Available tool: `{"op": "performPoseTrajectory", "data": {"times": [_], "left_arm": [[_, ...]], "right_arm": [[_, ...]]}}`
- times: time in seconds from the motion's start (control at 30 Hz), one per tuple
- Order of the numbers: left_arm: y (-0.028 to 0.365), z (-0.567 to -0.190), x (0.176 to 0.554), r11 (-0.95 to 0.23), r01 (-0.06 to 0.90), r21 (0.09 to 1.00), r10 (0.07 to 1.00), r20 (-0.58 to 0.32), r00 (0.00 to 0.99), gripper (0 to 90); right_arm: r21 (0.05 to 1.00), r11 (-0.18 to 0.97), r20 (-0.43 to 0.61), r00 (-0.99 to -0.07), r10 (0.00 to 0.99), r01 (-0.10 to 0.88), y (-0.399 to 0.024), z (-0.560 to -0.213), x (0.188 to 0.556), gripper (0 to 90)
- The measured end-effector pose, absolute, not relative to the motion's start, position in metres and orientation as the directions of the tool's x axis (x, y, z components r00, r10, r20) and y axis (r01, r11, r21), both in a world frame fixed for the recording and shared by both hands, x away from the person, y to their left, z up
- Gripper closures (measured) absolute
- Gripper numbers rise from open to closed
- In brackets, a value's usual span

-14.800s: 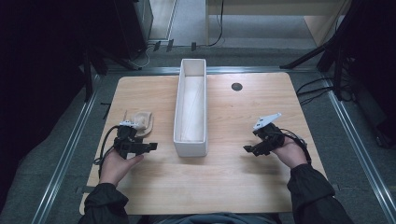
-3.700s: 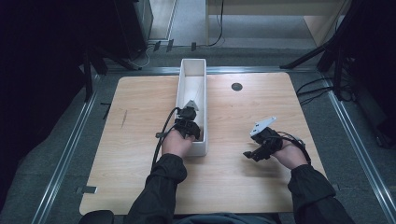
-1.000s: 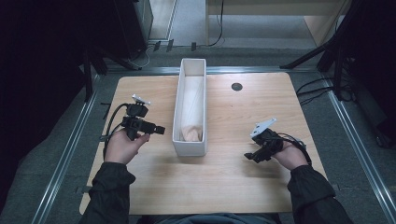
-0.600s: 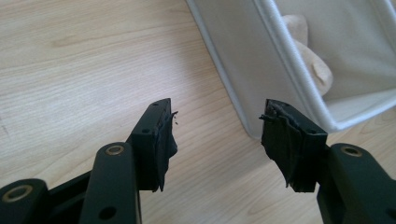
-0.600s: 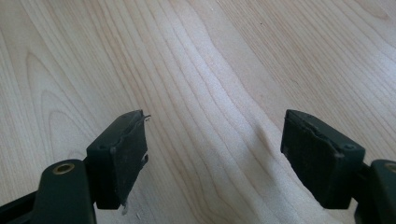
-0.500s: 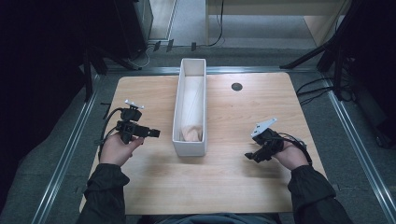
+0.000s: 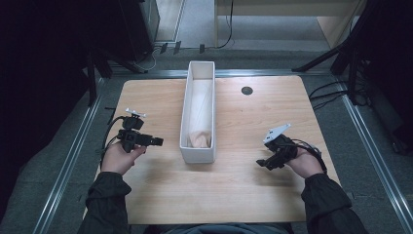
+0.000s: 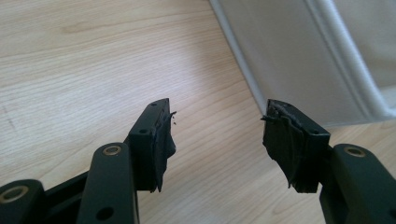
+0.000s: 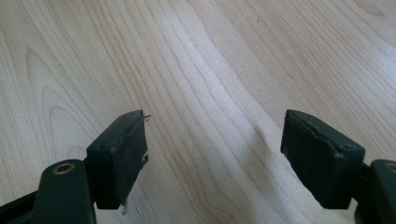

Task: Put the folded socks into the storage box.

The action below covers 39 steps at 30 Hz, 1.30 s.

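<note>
My left gripper (image 7: 155,142) has withdrawn from the white bin (image 7: 198,151) to the left half of the table (image 7: 234,190); its jaws stand wide apart and empty. The beige item (image 7: 199,139) it carried now lies inside the bin, at the near end. My right gripper (image 7: 261,163) rests well to the right, jaws also wide and empty. I judge the placement complete.

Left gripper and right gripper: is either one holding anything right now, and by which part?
Nothing is held. The left gripper is open over bare table beside the white bin; the right gripper is open too.
</note>
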<state>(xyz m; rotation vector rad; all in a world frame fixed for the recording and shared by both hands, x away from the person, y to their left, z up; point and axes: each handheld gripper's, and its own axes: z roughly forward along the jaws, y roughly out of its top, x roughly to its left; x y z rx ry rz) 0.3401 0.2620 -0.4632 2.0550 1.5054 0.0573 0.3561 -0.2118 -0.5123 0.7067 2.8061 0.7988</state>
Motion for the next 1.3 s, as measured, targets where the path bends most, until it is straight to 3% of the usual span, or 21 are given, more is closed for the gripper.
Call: {"op": "performPoseTrajectory", "data": {"times": [0.3, 1.3], "left_arm": [[0.275, -0.481, 0.341, -0.213, 0.845, 0.491, 0.896, -0.247, 0.369, 41.1], [0.303, -0.496, 0.346, -0.125, 0.875, 0.468, 0.904, -0.31, 0.294, 35.0]], "right_arm": [[0.527, 0.748, -0.007, -0.878, 0.479, 0.404, -0.213, -0.513, 0.355, 22.9], [0.525, 0.745, -0.003, -0.874, 0.485, 0.411, -0.213, -0.512, 0.355, 22.7]]}}
